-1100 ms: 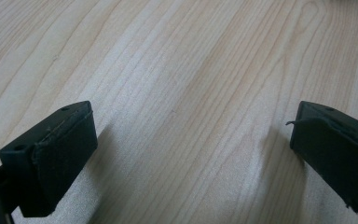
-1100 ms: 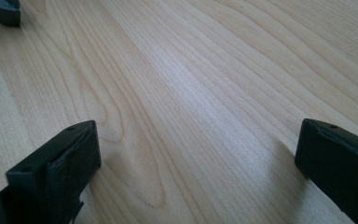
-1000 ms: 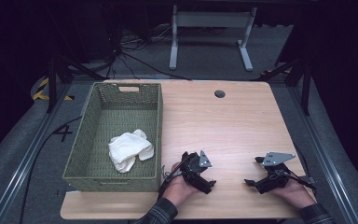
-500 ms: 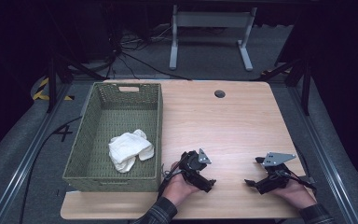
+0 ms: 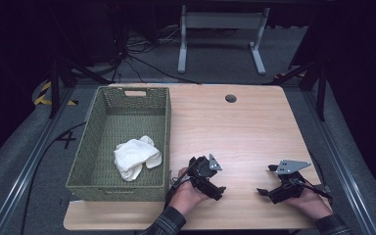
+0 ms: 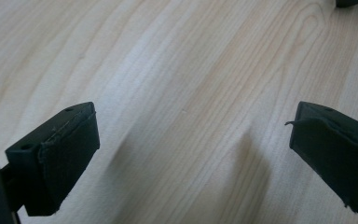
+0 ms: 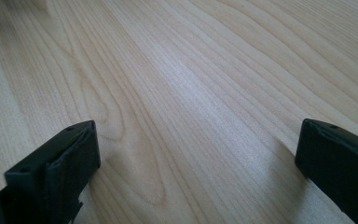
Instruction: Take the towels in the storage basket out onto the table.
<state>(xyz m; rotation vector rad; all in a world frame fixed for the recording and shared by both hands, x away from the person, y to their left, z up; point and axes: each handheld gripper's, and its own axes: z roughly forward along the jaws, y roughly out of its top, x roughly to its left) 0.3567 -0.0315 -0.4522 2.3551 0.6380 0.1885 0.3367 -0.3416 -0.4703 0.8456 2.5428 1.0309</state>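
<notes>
Left claw [image 5: 219, 188] shifted slightly; both claws wide, empty, on table [image 5: 245, 127]; white cloth [image 5: 136, 156] in basket [image 5: 103, 132], left of it.

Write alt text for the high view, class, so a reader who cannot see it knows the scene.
A person's hands hold the left gripper and the right gripper low over a bare wooden table, both with jaws open and nothing between them. To their left, a green woven basket holds a crumpled white cloth.

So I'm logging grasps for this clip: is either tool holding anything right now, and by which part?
Nothing is held. The left tool and right tool both stand open over the bare table.
</notes>
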